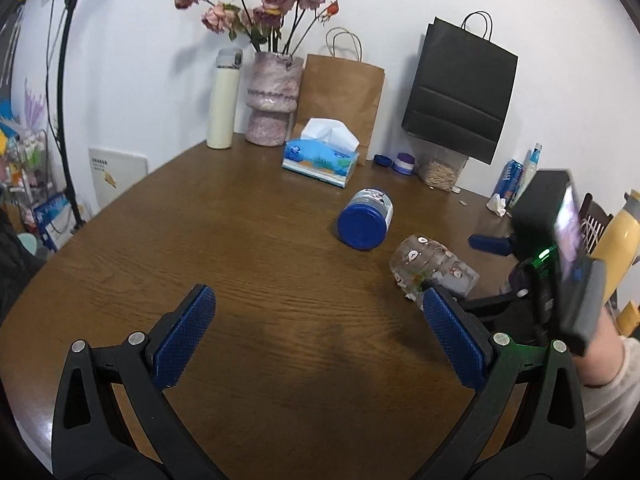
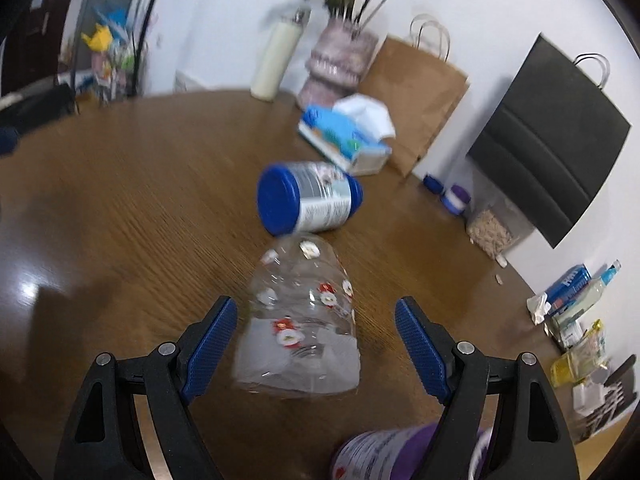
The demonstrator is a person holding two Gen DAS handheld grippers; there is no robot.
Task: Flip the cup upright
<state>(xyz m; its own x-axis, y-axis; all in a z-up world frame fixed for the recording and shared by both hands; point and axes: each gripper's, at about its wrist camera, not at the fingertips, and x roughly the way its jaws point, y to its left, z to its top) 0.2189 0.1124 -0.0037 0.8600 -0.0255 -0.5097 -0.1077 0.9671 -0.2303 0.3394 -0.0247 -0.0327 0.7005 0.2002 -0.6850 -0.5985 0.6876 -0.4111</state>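
Note:
A clear cup (image 2: 300,320) with red and white flower prints lies on its side on the brown table (image 2: 140,208). It also shows in the left wrist view (image 1: 432,268). My right gripper (image 2: 316,316) is open, its blue fingers either side of the cup, apart from it. It also shows in the left wrist view (image 1: 460,268). My left gripper (image 1: 316,308) is open and empty above bare table, left of the cup.
A blue-lidded jar (image 2: 308,200) lies on its side just beyond the cup. A tissue box (image 2: 344,140), vase (image 2: 340,64), white flask (image 2: 276,60) and paper bags (image 2: 416,100) stand at the back. A purple container (image 2: 392,456) is near my right gripper.

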